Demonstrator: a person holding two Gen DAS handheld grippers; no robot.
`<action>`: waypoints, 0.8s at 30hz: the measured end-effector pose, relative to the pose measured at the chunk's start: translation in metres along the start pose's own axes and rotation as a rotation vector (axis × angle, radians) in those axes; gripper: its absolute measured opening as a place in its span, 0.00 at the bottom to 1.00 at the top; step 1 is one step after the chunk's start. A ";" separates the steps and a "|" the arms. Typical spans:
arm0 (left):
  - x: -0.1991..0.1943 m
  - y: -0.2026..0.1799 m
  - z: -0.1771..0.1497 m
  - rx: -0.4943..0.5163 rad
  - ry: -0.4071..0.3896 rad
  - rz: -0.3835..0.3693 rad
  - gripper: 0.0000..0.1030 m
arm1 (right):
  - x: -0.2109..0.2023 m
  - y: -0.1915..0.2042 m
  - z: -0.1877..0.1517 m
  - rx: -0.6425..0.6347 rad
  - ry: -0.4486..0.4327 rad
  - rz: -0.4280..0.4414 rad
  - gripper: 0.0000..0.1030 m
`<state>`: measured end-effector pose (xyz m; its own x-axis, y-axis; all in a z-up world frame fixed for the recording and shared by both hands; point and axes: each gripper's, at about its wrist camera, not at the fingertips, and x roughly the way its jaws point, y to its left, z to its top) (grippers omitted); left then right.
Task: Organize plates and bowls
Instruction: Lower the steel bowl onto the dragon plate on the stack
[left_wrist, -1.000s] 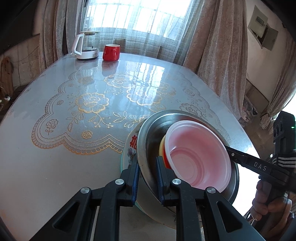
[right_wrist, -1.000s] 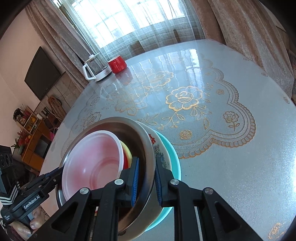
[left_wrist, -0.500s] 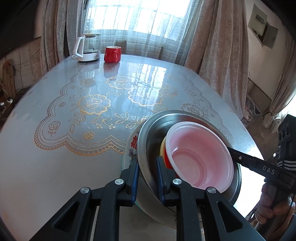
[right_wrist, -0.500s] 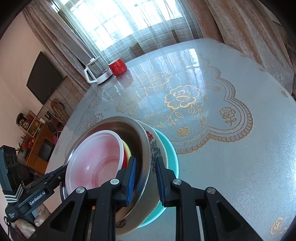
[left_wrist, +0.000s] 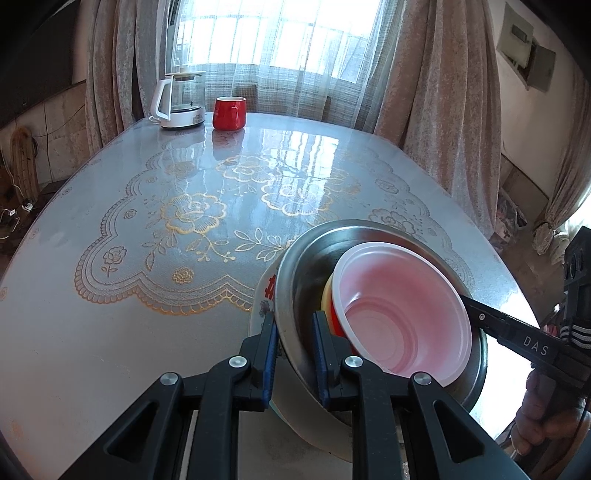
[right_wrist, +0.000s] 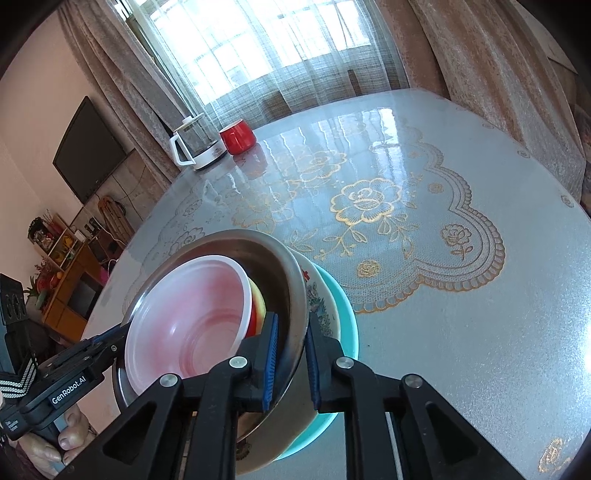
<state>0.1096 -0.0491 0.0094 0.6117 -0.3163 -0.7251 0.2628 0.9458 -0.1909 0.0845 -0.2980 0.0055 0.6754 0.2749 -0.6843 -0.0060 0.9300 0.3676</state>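
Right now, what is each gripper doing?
Left gripper: shut on the steel bowl, jaws clamping its rim.
Right gripper: jaws have just been closing; shut on the same bowl's opposite rim.

Both grippers were black plastic with blue pads and silver screws. The left gripper appeared in the right view at eight o'clock, lettered "GenRobot.AI"; the right gripper read "DAS" at four o'clock, beside a black-and-white chevron strap.
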 end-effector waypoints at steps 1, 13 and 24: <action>0.000 0.000 0.000 -0.002 0.001 -0.001 0.18 | -0.001 0.000 0.000 -0.001 0.002 0.000 0.14; -0.002 -0.004 -0.003 0.008 -0.009 0.030 0.20 | -0.005 -0.002 -0.003 0.016 0.013 0.010 0.15; -0.004 -0.007 -0.008 0.018 -0.036 0.054 0.20 | -0.014 0.000 -0.006 0.015 -0.016 -0.001 0.14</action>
<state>0.0995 -0.0543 0.0088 0.6515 -0.2672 -0.7100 0.2413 0.9603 -0.1399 0.0711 -0.3004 0.0110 0.6869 0.2698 -0.6749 0.0059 0.9265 0.3764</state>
